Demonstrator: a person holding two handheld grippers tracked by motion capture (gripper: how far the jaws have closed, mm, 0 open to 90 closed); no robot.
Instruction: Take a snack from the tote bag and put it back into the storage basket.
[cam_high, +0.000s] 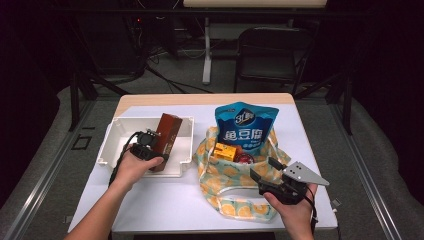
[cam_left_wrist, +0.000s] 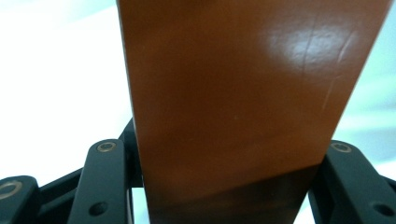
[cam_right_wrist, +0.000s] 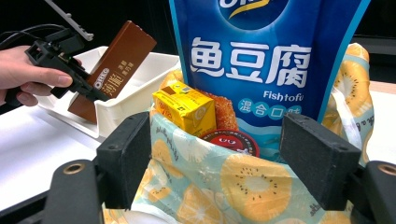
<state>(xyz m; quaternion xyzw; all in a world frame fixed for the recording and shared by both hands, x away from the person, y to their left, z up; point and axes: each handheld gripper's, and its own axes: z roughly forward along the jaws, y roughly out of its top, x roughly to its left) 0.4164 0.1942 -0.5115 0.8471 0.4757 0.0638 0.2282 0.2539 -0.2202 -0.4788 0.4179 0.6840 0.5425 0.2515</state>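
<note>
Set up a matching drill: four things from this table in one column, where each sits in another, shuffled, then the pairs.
1. brown biscuit box
2. blue fish tofu pouch
3. small yellow carton
4. white plastic bin

A. tucked low in the fruit-print cloth bag
B. clamped in the left gripper
C. on the table's left half
D. standing tall out of the bag

Pairs: 1-B, 2-D, 3-A, 4-C

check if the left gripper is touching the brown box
Touching. In the left gripper view the brown box fills the gap between the left gripper's jaws, pressed against both. The high view shows it gripped over the white bin.
</note>
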